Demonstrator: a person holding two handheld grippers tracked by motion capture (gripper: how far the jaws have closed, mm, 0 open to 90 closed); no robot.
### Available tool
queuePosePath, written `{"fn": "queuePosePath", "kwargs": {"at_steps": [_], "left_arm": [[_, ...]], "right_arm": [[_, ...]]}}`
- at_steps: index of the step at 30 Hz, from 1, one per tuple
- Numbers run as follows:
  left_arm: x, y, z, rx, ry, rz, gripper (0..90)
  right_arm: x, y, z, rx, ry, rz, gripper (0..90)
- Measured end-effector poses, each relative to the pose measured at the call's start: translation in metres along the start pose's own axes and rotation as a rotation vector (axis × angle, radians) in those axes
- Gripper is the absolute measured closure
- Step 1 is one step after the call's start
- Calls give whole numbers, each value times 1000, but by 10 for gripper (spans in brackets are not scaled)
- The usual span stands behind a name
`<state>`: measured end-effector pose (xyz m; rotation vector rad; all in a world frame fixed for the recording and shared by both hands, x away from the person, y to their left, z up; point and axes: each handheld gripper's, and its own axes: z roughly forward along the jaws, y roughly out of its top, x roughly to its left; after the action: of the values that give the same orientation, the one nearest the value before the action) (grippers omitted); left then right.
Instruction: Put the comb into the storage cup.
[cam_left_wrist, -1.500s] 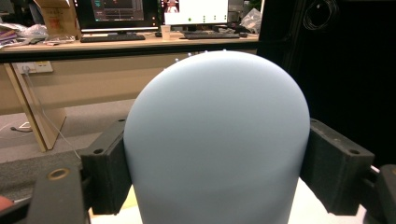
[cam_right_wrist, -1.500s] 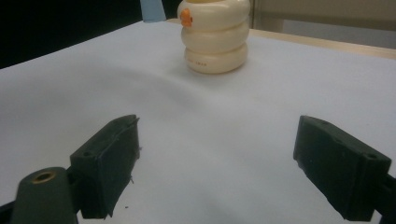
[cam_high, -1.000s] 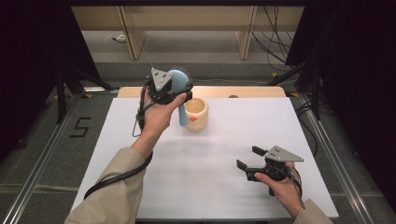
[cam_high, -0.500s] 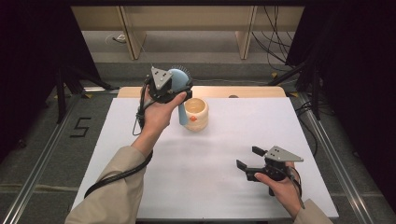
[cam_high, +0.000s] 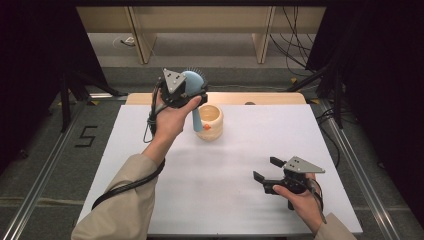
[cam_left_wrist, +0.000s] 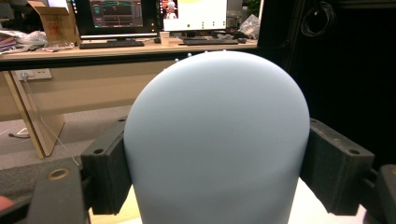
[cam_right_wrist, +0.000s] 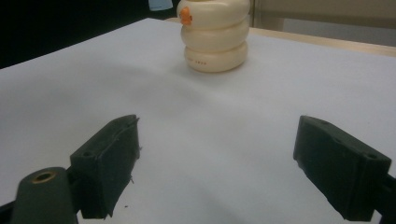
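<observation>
The left tongs (cam_high: 192, 91) are clamped on the round head of a pale blue hairbrush (cam_high: 192, 82), both jaws pressed against its smooth back in the left gripper view. The brush hangs handle-down — its handle tip sits at the rim of a cream, ring-stacked cup (cam_high: 210, 122) with a small orange mark on its side, though whether the tip is inside or just in front of the cup cannot be told from above. This looks like the placing step: standing the brush in the cup. The next move likely calls for centring the handle over the mouth, lowering it straight, then easing the jaws apart so the cup does not tip.

The right tongs (cam_high: 264, 169) rest low at the near right of the counter (cam_high: 300, 135), jaws wide apart and holding nothing, well apart from the cup.

The counter is covered in plain white — beyond it stand a wooden desk and dark curtains.
</observation>
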<state>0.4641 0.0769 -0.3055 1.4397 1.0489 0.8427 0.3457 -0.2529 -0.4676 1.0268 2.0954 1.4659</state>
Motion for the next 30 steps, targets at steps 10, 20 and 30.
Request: {"fn": "queuePosePath", "kwargs": {"at_steps": [10, 20, 30], "left_arm": [[0, 2, 1, -1, 0, 2, 197], [-1, 5, 3, -8, -2, 6, 197], [-1, 6, 7, -13, -7, 4, 197]], "right_arm": [[0, 0, 0, 0, 1, 1, 153], [0, 0, 0, 0, 1, 4, 153], [0, 0, 0, 0, 2, 5, 153]]}}
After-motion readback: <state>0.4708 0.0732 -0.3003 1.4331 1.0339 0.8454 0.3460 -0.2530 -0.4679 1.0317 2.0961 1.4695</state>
